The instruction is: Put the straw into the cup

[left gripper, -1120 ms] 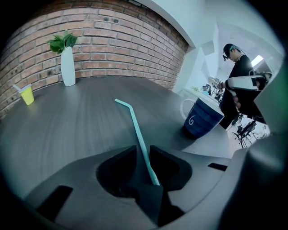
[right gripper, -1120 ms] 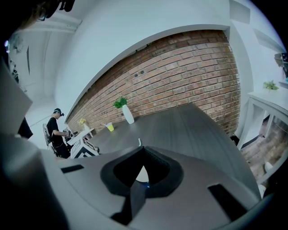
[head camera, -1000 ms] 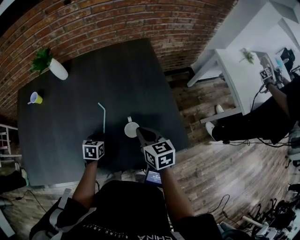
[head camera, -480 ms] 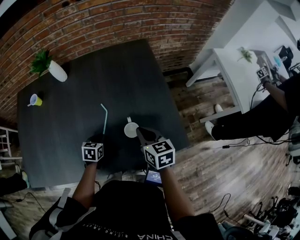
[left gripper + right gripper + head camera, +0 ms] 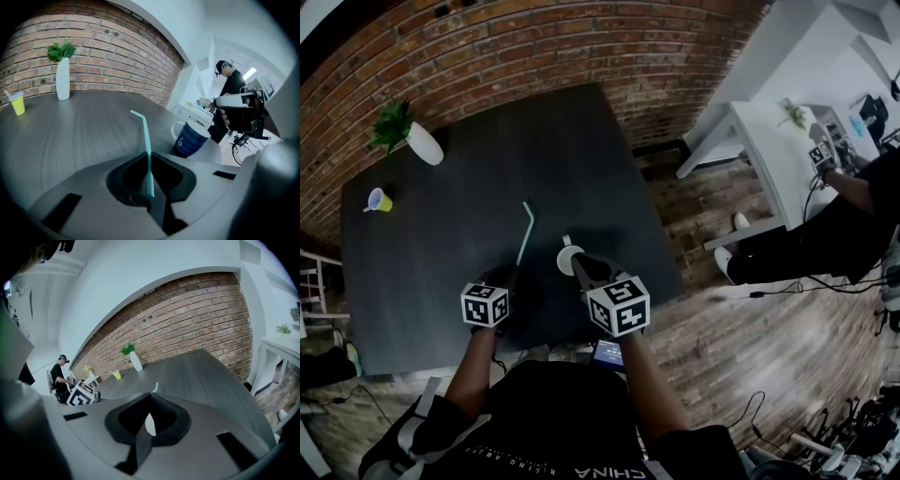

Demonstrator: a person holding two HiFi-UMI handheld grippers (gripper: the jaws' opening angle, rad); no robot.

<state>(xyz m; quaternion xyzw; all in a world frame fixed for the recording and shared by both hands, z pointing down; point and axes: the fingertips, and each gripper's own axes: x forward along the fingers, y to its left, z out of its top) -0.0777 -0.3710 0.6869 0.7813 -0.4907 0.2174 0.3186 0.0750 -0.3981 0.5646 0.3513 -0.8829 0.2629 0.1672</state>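
Observation:
A pale teal bendy straw [image 5: 524, 236] [image 5: 146, 140] is pinched near its lower end in my left gripper [image 5: 510, 276] [image 5: 148, 155], whose jaws have just been closing on it. The straw slants up off the dark table [image 5: 469, 206], bent tip farthest away. The cup [image 5: 569, 260] [image 5: 191, 138], a blue mug with a white inside, stands near the table's front edge, just right of the straw. My right gripper [image 5: 580, 266] [image 5: 149, 398] is shut on the cup's rim; a white sliver of the cup [image 5: 149, 423] shows between its jaws.
A white vase with a green plant [image 5: 420, 141] [image 5: 62, 79] and a small yellow cup [image 5: 379, 200] [image 5: 18, 104] stand at the table's far left. The brick wall [image 5: 534, 47] runs behind. A white desk [image 5: 787, 164] and a person [image 5: 830, 234] are to the right.
The left gripper has shut on the straw and raised it off the table; the straw's bent tip now lies closer to the cup. The right gripper and the cup have stayed put.

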